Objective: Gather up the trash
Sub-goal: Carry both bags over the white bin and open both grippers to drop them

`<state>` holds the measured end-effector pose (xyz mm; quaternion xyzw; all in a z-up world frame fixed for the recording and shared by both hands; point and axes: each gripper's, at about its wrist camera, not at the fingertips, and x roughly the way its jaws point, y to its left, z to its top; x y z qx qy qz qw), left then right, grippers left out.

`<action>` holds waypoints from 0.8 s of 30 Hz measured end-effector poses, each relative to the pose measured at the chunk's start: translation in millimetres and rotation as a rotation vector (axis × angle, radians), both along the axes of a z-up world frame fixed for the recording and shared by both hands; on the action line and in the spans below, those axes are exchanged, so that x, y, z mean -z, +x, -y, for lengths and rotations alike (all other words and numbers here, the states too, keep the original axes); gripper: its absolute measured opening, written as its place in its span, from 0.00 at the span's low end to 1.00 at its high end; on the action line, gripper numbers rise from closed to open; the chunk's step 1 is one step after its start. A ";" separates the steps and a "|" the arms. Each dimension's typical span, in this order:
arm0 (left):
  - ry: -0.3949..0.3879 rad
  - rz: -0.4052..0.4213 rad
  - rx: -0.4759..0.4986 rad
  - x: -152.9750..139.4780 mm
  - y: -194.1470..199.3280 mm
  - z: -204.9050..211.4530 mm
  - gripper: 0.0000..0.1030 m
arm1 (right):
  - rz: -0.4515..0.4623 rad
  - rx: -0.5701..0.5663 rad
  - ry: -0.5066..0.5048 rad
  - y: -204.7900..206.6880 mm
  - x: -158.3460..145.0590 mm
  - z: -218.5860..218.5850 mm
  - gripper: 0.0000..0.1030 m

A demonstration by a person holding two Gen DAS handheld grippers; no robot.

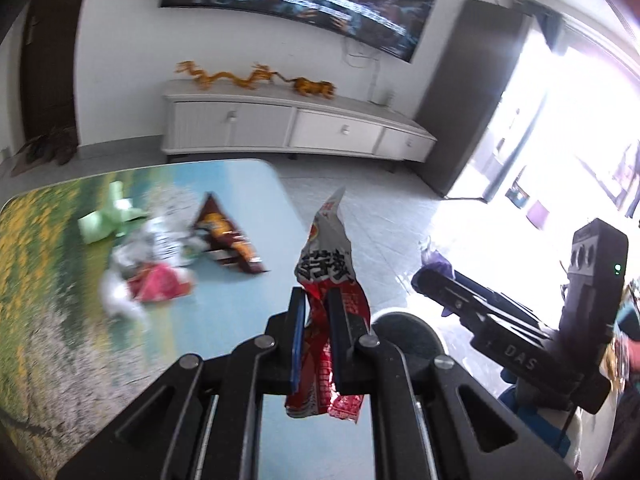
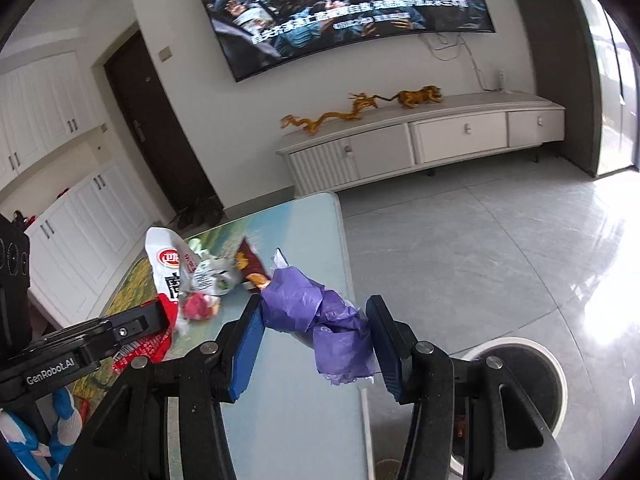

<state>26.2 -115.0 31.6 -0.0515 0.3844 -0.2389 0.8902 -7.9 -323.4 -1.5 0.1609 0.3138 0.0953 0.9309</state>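
My left gripper (image 1: pixel 316 300) is shut on a red and white snack wrapper (image 1: pixel 326 256), held up above the table's right edge; the wrapper (image 2: pixel 168 268) also shows at the left of the right wrist view. My right gripper (image 2: pixel 316 312) is shut on a crumpled purple wad (image 2: pixel 320 312), pinched between its blue pads (image 2: pixel 248 348). In the left wrist view that gripper (image 1: pixel 444 292) hangs off the table's right side with the purple wad (image 1: pixel 434 258) at its tip. More trash lies on the table: a brown chip bag (image 1: pixel 226 236), a red wrapper (image 1: pixel 158 286), white crumpled paper (image 1: pixel 160 236), green paper (image 1: pixel 110 214).
The table (image 1: pixel 60 280) has a printed landscape top. A round bin (image 2: pixel 520 380) with a dark inside stands on the grey floor by the table's right edge, also seen as the bin (image 1: pixel 404 332). A white TV cabinet (image 1: pixel 296 128) and a wall TV (image 1: pixel 304 0) are behind.
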 end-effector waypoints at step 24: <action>0.120 -0.241 0.345 110.0 44.4 247.5 0.11 | -0.338 0.468 0.060 -15.0 128.7 171.4 0.53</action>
